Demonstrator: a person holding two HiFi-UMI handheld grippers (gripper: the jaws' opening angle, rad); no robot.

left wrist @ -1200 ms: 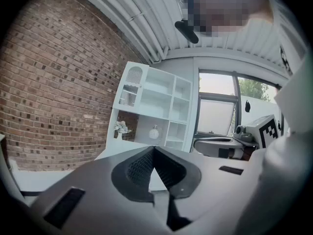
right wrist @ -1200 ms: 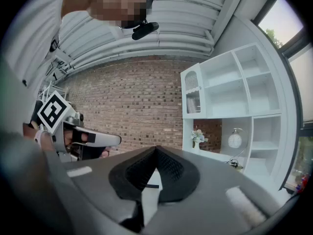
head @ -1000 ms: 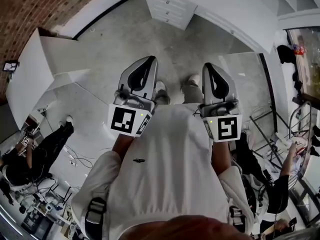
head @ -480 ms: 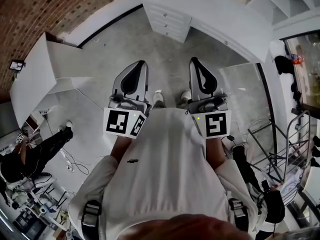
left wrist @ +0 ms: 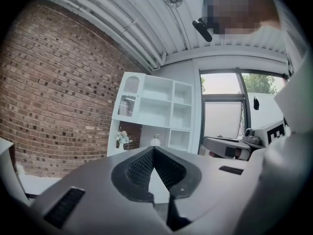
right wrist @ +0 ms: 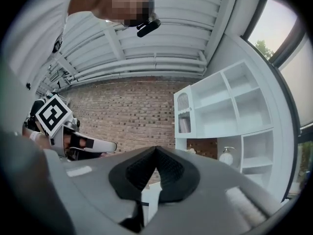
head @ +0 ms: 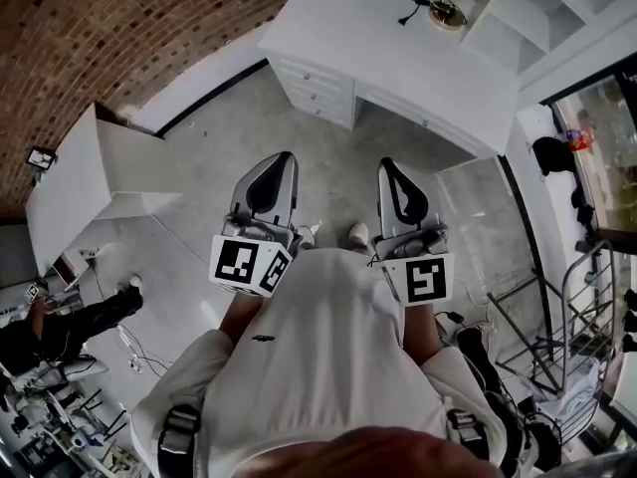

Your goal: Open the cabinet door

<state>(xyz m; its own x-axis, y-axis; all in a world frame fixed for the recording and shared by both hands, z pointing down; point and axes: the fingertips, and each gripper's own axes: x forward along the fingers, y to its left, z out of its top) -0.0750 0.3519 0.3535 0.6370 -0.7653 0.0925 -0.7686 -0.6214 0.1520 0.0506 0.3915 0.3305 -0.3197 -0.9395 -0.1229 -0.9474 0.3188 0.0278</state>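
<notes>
Black ribbed fingers (left wrist: pixel 141 169) together — left gripper (left wrist: pixel 153 150), right gripper (right wrist: pixel 155 150).

Two grippers: one left gripper (head: pixel 283 157), one right gripper (head: pixel 387 164). Two marker cubes (head: pixel 249 265), one per gripper. One white table (head: pixel 398 48) with one drawer stack (head: pixel 318 86). One open shelf unit (head: pixel 528 13). Two shoes (head: pixel 356 234). One seated person (head: pixel 60 327).

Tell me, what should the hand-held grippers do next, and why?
Probably move closer to the white cabinet. The left hand-held gripper and the right hand-held gripper are both shut and hold nothing, and the cabinet looks out of reach across the floor.
</notes>
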